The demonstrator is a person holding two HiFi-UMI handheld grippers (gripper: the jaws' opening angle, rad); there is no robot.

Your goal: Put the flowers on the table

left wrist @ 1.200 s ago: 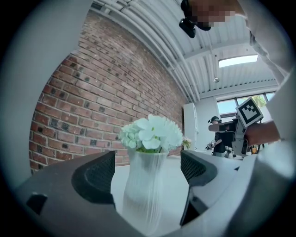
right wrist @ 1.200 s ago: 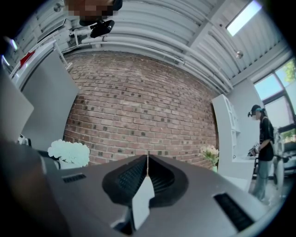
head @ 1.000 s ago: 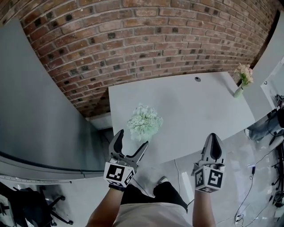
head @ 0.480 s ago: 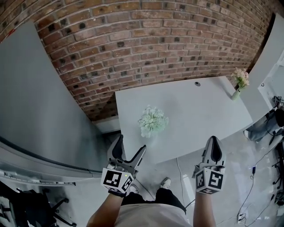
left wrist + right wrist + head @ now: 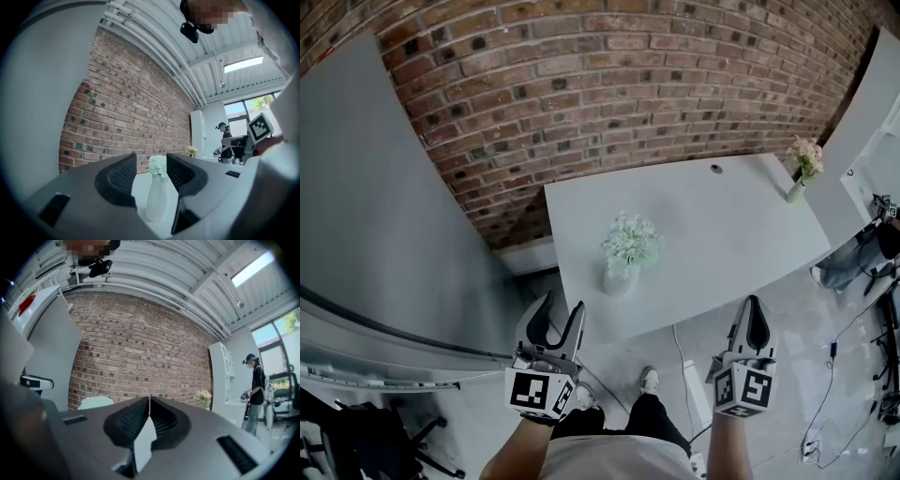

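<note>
the flowers (image 5: 630, 242) stand upright in a white vase (image 5: 619, 278) on the table (image 5: 731, 234), close to its near edge and towards the near left corner. judged from that, the placing looks done. what is left is to get clear without upsetting it.

the left hand-held gripper (image 5: 561, 306) hangs off the table, just short of that near edge. its jaws are part open and have just been closing, with nothing between them. in the left gripper view the vase shows through the gap, but it is farther off and untouched. the right hand-held gripper (image 5: 754, 307) is closed tip to tip and empty.

the main risk is the spot itself. the vase looks tall and narrow with a full head of blooms, so it is probably top-heavy. so near the edge, a knock from the left hand-held gripper or a bump to the table could tip it onto the floor. another small bunch of flowers (image 5: 806, 157) at the far right corner is well apart and in no danger.
</note>
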